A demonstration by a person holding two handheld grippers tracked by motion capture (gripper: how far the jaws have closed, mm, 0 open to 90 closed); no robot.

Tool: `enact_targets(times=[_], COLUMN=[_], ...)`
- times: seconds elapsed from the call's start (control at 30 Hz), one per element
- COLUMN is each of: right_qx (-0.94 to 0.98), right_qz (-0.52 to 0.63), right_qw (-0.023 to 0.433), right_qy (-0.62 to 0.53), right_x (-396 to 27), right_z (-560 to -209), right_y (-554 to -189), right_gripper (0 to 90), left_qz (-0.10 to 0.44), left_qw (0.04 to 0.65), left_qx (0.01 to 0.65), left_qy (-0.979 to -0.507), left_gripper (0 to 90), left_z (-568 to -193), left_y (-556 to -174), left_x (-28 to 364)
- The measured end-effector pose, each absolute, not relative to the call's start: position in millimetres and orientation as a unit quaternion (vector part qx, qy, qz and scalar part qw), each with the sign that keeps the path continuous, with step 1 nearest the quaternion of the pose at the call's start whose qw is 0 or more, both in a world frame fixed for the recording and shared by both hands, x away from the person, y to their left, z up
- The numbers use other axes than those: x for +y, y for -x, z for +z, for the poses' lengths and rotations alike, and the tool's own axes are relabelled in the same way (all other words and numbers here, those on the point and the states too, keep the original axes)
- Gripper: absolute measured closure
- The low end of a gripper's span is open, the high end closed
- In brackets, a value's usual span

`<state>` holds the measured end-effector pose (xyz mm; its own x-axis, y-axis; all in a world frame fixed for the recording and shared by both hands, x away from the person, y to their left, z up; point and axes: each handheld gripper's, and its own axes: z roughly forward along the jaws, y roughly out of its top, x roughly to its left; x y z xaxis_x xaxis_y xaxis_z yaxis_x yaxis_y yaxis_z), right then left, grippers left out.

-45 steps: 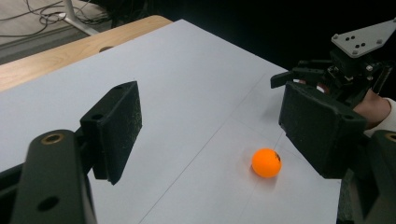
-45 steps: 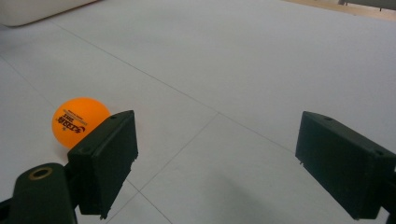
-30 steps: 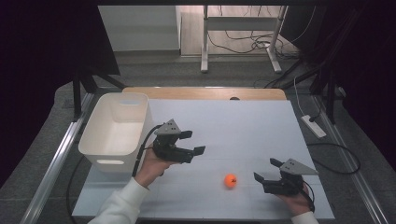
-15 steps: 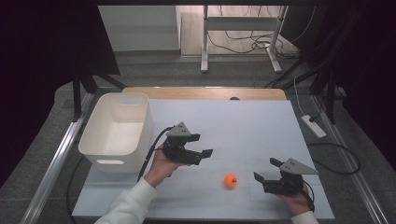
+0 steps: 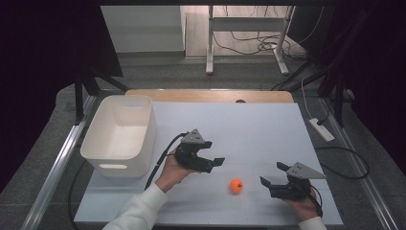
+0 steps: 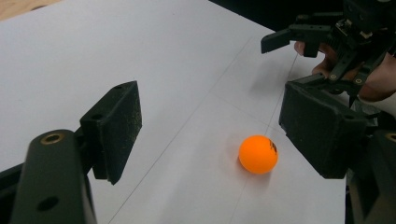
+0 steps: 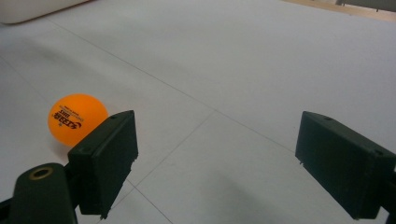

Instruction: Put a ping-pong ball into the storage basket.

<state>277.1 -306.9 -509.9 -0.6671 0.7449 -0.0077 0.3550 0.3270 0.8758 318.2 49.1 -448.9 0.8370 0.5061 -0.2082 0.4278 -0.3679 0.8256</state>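
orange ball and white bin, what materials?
Orange ball: looks like thin hard plastic, matte-smooth, with printed black lettering, likely a table-tennis ball. White bin: seems moulded plastic, smooth and slightly glossy, with rounded corners and a cut-out handle slot.

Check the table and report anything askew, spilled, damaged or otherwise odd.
Nothing stands out. The orange ball sits intact on the white table, the white bin stands upright at the left, and both the left gripper and right gripper are open, holding nothing.
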Motion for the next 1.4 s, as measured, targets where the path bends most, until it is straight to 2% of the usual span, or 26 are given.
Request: enact_targets(times=[1.4], right_qx=[0.787], right_qz=[0.462], right_qw=[0.213], right_qy=[-0.349], right_x=[-305.9], right_z=[-509.9], right_y=[-277.0], right_gripper=[12.9], left_qz=[-0.017], left_qw=[0.444], left_qx=[0.229], left_qy=[-0.866], left_gripper=[21.6], left_z=[-479.2], left_y=[-299.1], left_x=[5.5])
